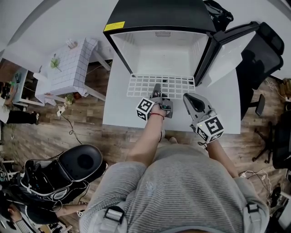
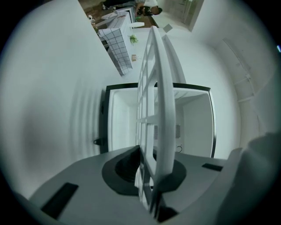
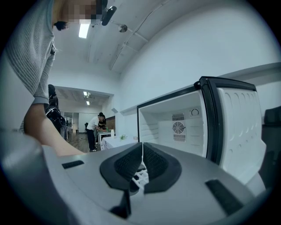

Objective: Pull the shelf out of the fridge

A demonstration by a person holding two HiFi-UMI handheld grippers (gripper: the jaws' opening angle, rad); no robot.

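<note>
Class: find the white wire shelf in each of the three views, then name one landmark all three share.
Head view: centre; the wire shelf juts from the fridge mouth, front edge in the left gripper.
Left gripper view: the wire shelf stands edge-on at centre, clamped between the jaws.
Right gripper view: only a scrap of the wire shelf shows, below the shut jaws.
Shared landmark: the open fridge.

Part of the wire shelf (image 1: 177, 84) hides under the left gripper (image 1: 157, 91) — the fridge (image 1: 159, 13) is cut off on top.
</note>
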